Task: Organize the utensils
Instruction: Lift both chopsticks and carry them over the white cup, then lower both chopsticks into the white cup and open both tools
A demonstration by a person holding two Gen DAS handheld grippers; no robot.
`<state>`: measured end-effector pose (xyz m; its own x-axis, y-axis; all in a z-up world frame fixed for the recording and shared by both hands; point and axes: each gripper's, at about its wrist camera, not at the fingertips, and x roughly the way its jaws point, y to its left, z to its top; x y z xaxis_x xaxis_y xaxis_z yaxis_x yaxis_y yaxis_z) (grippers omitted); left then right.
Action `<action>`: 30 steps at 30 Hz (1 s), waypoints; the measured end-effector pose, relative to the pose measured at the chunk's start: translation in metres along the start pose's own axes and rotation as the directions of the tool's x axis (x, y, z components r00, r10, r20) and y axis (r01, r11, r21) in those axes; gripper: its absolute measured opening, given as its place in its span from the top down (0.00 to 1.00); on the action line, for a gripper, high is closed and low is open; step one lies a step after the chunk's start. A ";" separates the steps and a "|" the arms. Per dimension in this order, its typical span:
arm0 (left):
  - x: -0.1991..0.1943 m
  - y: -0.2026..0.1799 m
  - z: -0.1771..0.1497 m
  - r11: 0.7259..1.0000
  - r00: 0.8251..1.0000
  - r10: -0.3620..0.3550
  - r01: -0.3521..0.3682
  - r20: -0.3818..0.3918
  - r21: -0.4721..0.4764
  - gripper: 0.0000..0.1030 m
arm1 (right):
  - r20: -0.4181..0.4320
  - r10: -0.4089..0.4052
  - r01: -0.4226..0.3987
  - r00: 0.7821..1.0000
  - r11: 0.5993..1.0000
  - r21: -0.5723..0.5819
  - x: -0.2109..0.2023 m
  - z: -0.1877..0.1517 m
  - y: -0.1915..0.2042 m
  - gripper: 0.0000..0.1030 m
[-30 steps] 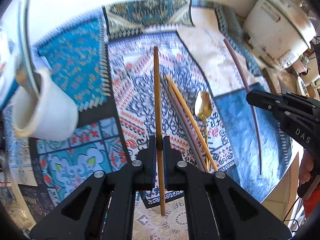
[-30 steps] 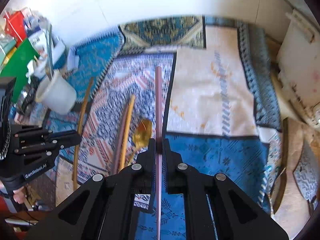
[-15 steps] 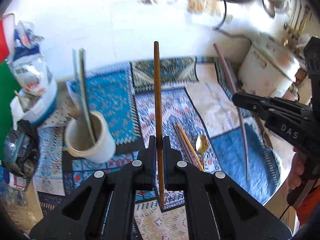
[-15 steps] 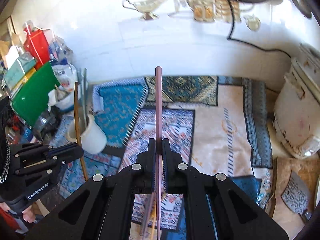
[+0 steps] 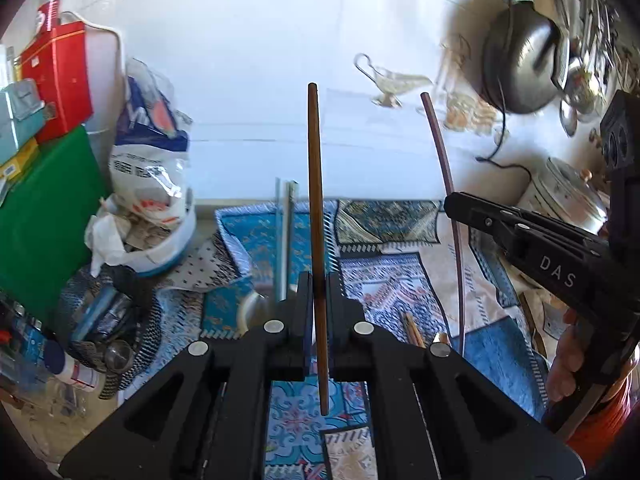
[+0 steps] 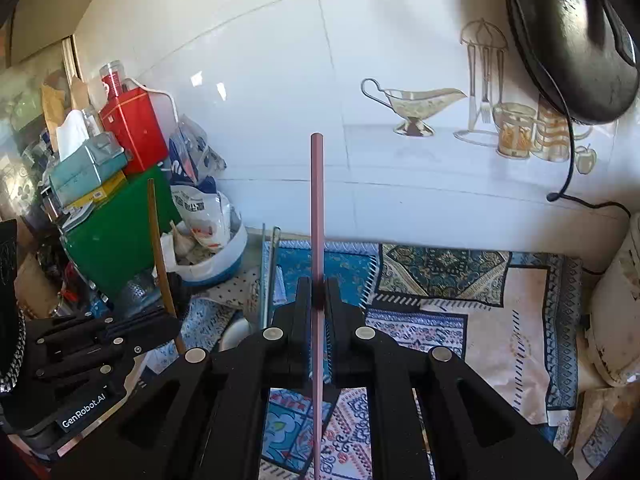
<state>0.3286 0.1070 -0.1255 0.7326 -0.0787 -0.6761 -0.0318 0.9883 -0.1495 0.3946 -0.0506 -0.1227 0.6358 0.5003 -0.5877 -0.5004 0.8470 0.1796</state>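
Observation:
My left gripper (image 5: 318, 280) is shut on a brown chopstick (image 5: 315, 200), lifted off the mat and pointing up toward the tiled wall. My right gripper (image 6: 318, 284) is shut on a mauve chopstick (image 6: 317, 208), also raised. In the left wrist view the right gripper (image 5: 452, 202) shows at the right with its mauve chopstick (image 5: 444, 160). In the right wrist view the left gripper (image 6: 172, 320) shows at the lower left with the brown chopstick (image 6: 158, 248). A white cup (image 5: 250, 304) holding metal utensils (image 5: 285, 240) stands just beyond my left fingers, mostly hidden. Two more chopsticks (image 5: 412, 328) lie on the mat.
A patterned cloth mat (image 6: 500, 320) covers the counter. At the left stand a green board (image 6: 116, 240), a red box (image 6: 136, 132) and a white bowl with a bag (image 6: 208, 264). A white cooker (image 6: 616, 320) is at the right, and a dark pan (image 6: 572, 32) hangs on the wall.
Both grippers have risen and tilted up, each carrying its chopstick off the mat. The views now show the wall and clutter; the gold spoon has dropped out of sight.

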 end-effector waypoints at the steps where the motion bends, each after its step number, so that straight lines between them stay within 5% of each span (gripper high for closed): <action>1: -0.003 0.007 0.003 1.000 1.000 0.006 -0.006 0.010 -0.006 0.96 | 0.007 0.005 -0.005 1.000 1.000 0.000 0.002 0.003 0.004 0.94; 15: 0.001 0.065 0.035 0.998 0.998 0.006 -0.002 0.066 -0.065 0.96 | 0.079 0.021 -0.023 0.997 0.999 0.031 0.049 0.029 0.048 0.94; 30: 0.070 0.086 0.042 0.996 0.999 -0.041 0.041 0.000 -0.082 0.96 | 0.079 -0.076 0.068 0.994 0.993 0.101 0.109 0.014 0.044 0.94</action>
<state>0.4054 0.1920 -0.1551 0.7333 -0.1190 -0.6695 -0.0577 0.9701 -0.2357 0.4506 0.0438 -0.1679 0.7167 0.4471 -0.5352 -0.3942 0.8928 0.2179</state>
